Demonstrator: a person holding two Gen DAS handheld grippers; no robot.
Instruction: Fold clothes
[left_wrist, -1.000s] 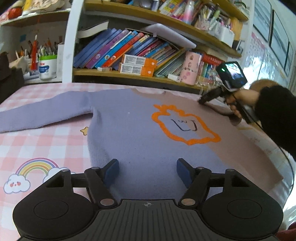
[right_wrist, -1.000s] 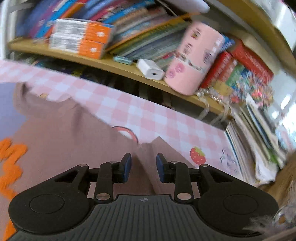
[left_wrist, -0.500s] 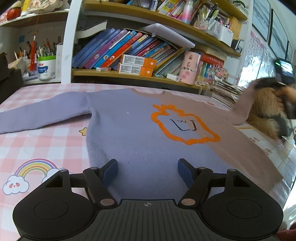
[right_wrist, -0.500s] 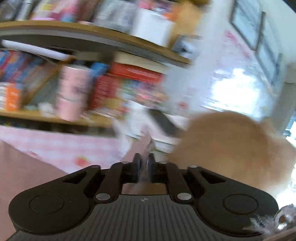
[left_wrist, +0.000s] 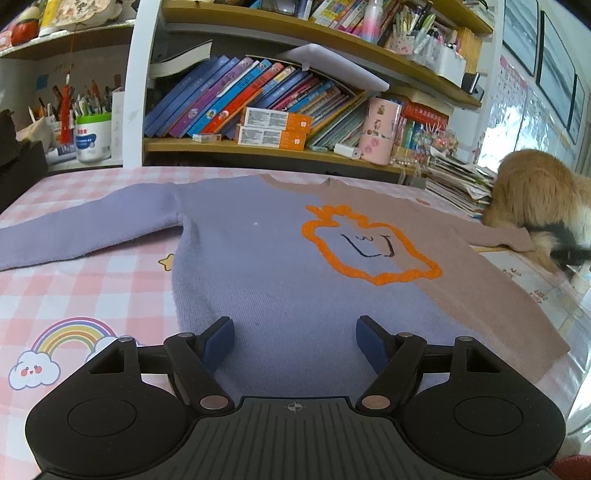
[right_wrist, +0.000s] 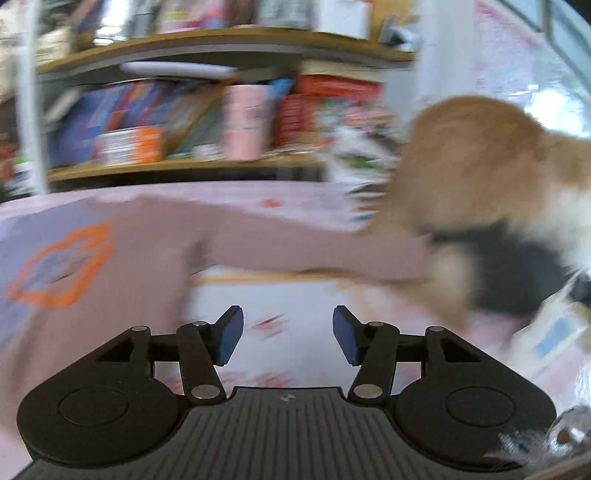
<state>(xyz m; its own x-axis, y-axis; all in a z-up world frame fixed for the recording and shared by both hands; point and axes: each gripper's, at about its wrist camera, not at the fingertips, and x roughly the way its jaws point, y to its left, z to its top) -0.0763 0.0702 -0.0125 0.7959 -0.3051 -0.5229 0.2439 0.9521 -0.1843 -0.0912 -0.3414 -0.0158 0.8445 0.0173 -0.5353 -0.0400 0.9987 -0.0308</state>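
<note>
Sweater (left_wrist: 266, 251) lies flat on pink checked tablecloth (left_wrist: 74, 288), both sleeves spread. Left gripper (left_wrist: 294, 341) hovers over its hem, jaws wide, nothing pinched. Right gripper (right_wrist: 288, 334) jaws have just been opening, empty; brown sleeve (right_wrist: 314, 247) lies ahead, touching a furry animal (right_wrist: 480, 177).
</note>
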